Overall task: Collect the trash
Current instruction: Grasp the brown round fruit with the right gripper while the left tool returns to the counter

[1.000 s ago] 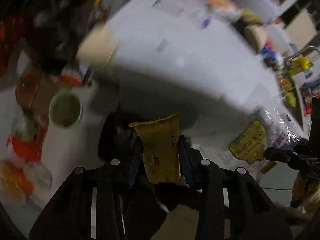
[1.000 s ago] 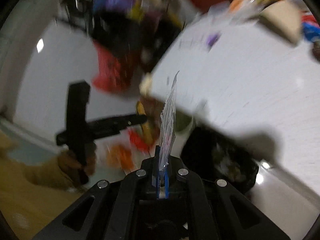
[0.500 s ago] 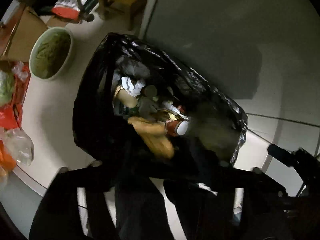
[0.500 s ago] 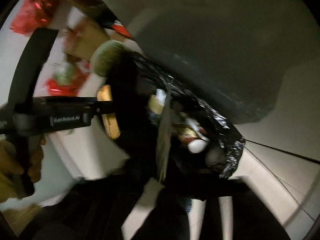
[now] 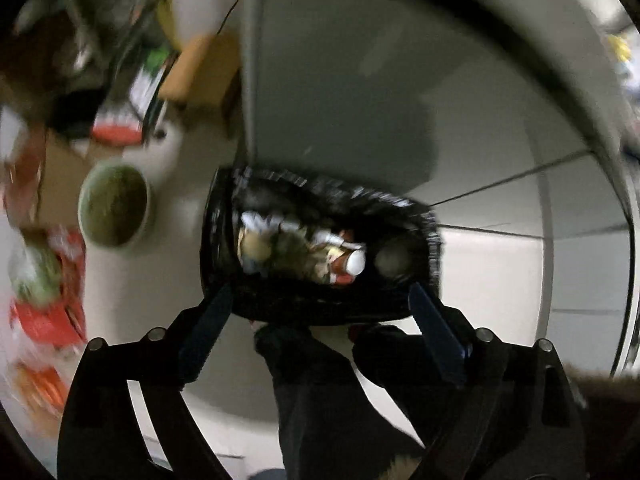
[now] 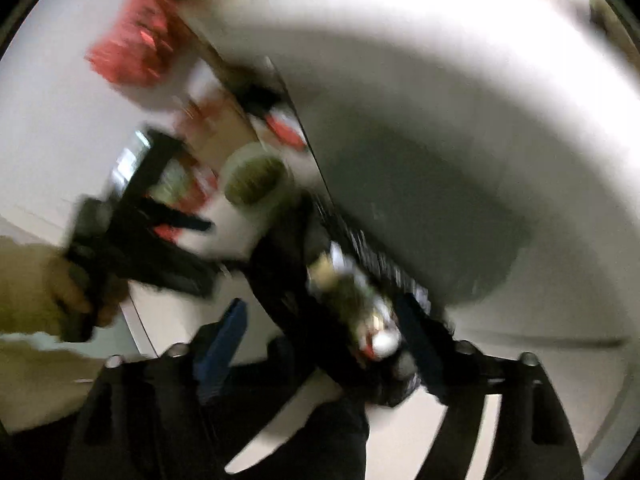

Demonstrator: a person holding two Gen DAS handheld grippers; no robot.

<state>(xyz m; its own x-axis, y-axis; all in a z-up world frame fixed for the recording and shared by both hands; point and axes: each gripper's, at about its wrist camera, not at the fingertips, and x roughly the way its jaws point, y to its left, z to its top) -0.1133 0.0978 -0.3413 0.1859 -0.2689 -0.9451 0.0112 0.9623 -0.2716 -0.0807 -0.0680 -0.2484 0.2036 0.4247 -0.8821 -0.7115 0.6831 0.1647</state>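
Tongs, left (image 5: 318, 300) and right (image 6: 324, 322), both spread wide and empty, above black trash bag (image 5: 320, 304).

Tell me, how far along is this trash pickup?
Done: the black trash bag on the floor already holds wrappers and a red can. In hand: nothing; the left gripper and right gripper both hang open above the bag. Left: red packaging and a green bowl lie on the floor beside the bag, though blur hides whether they are trash.
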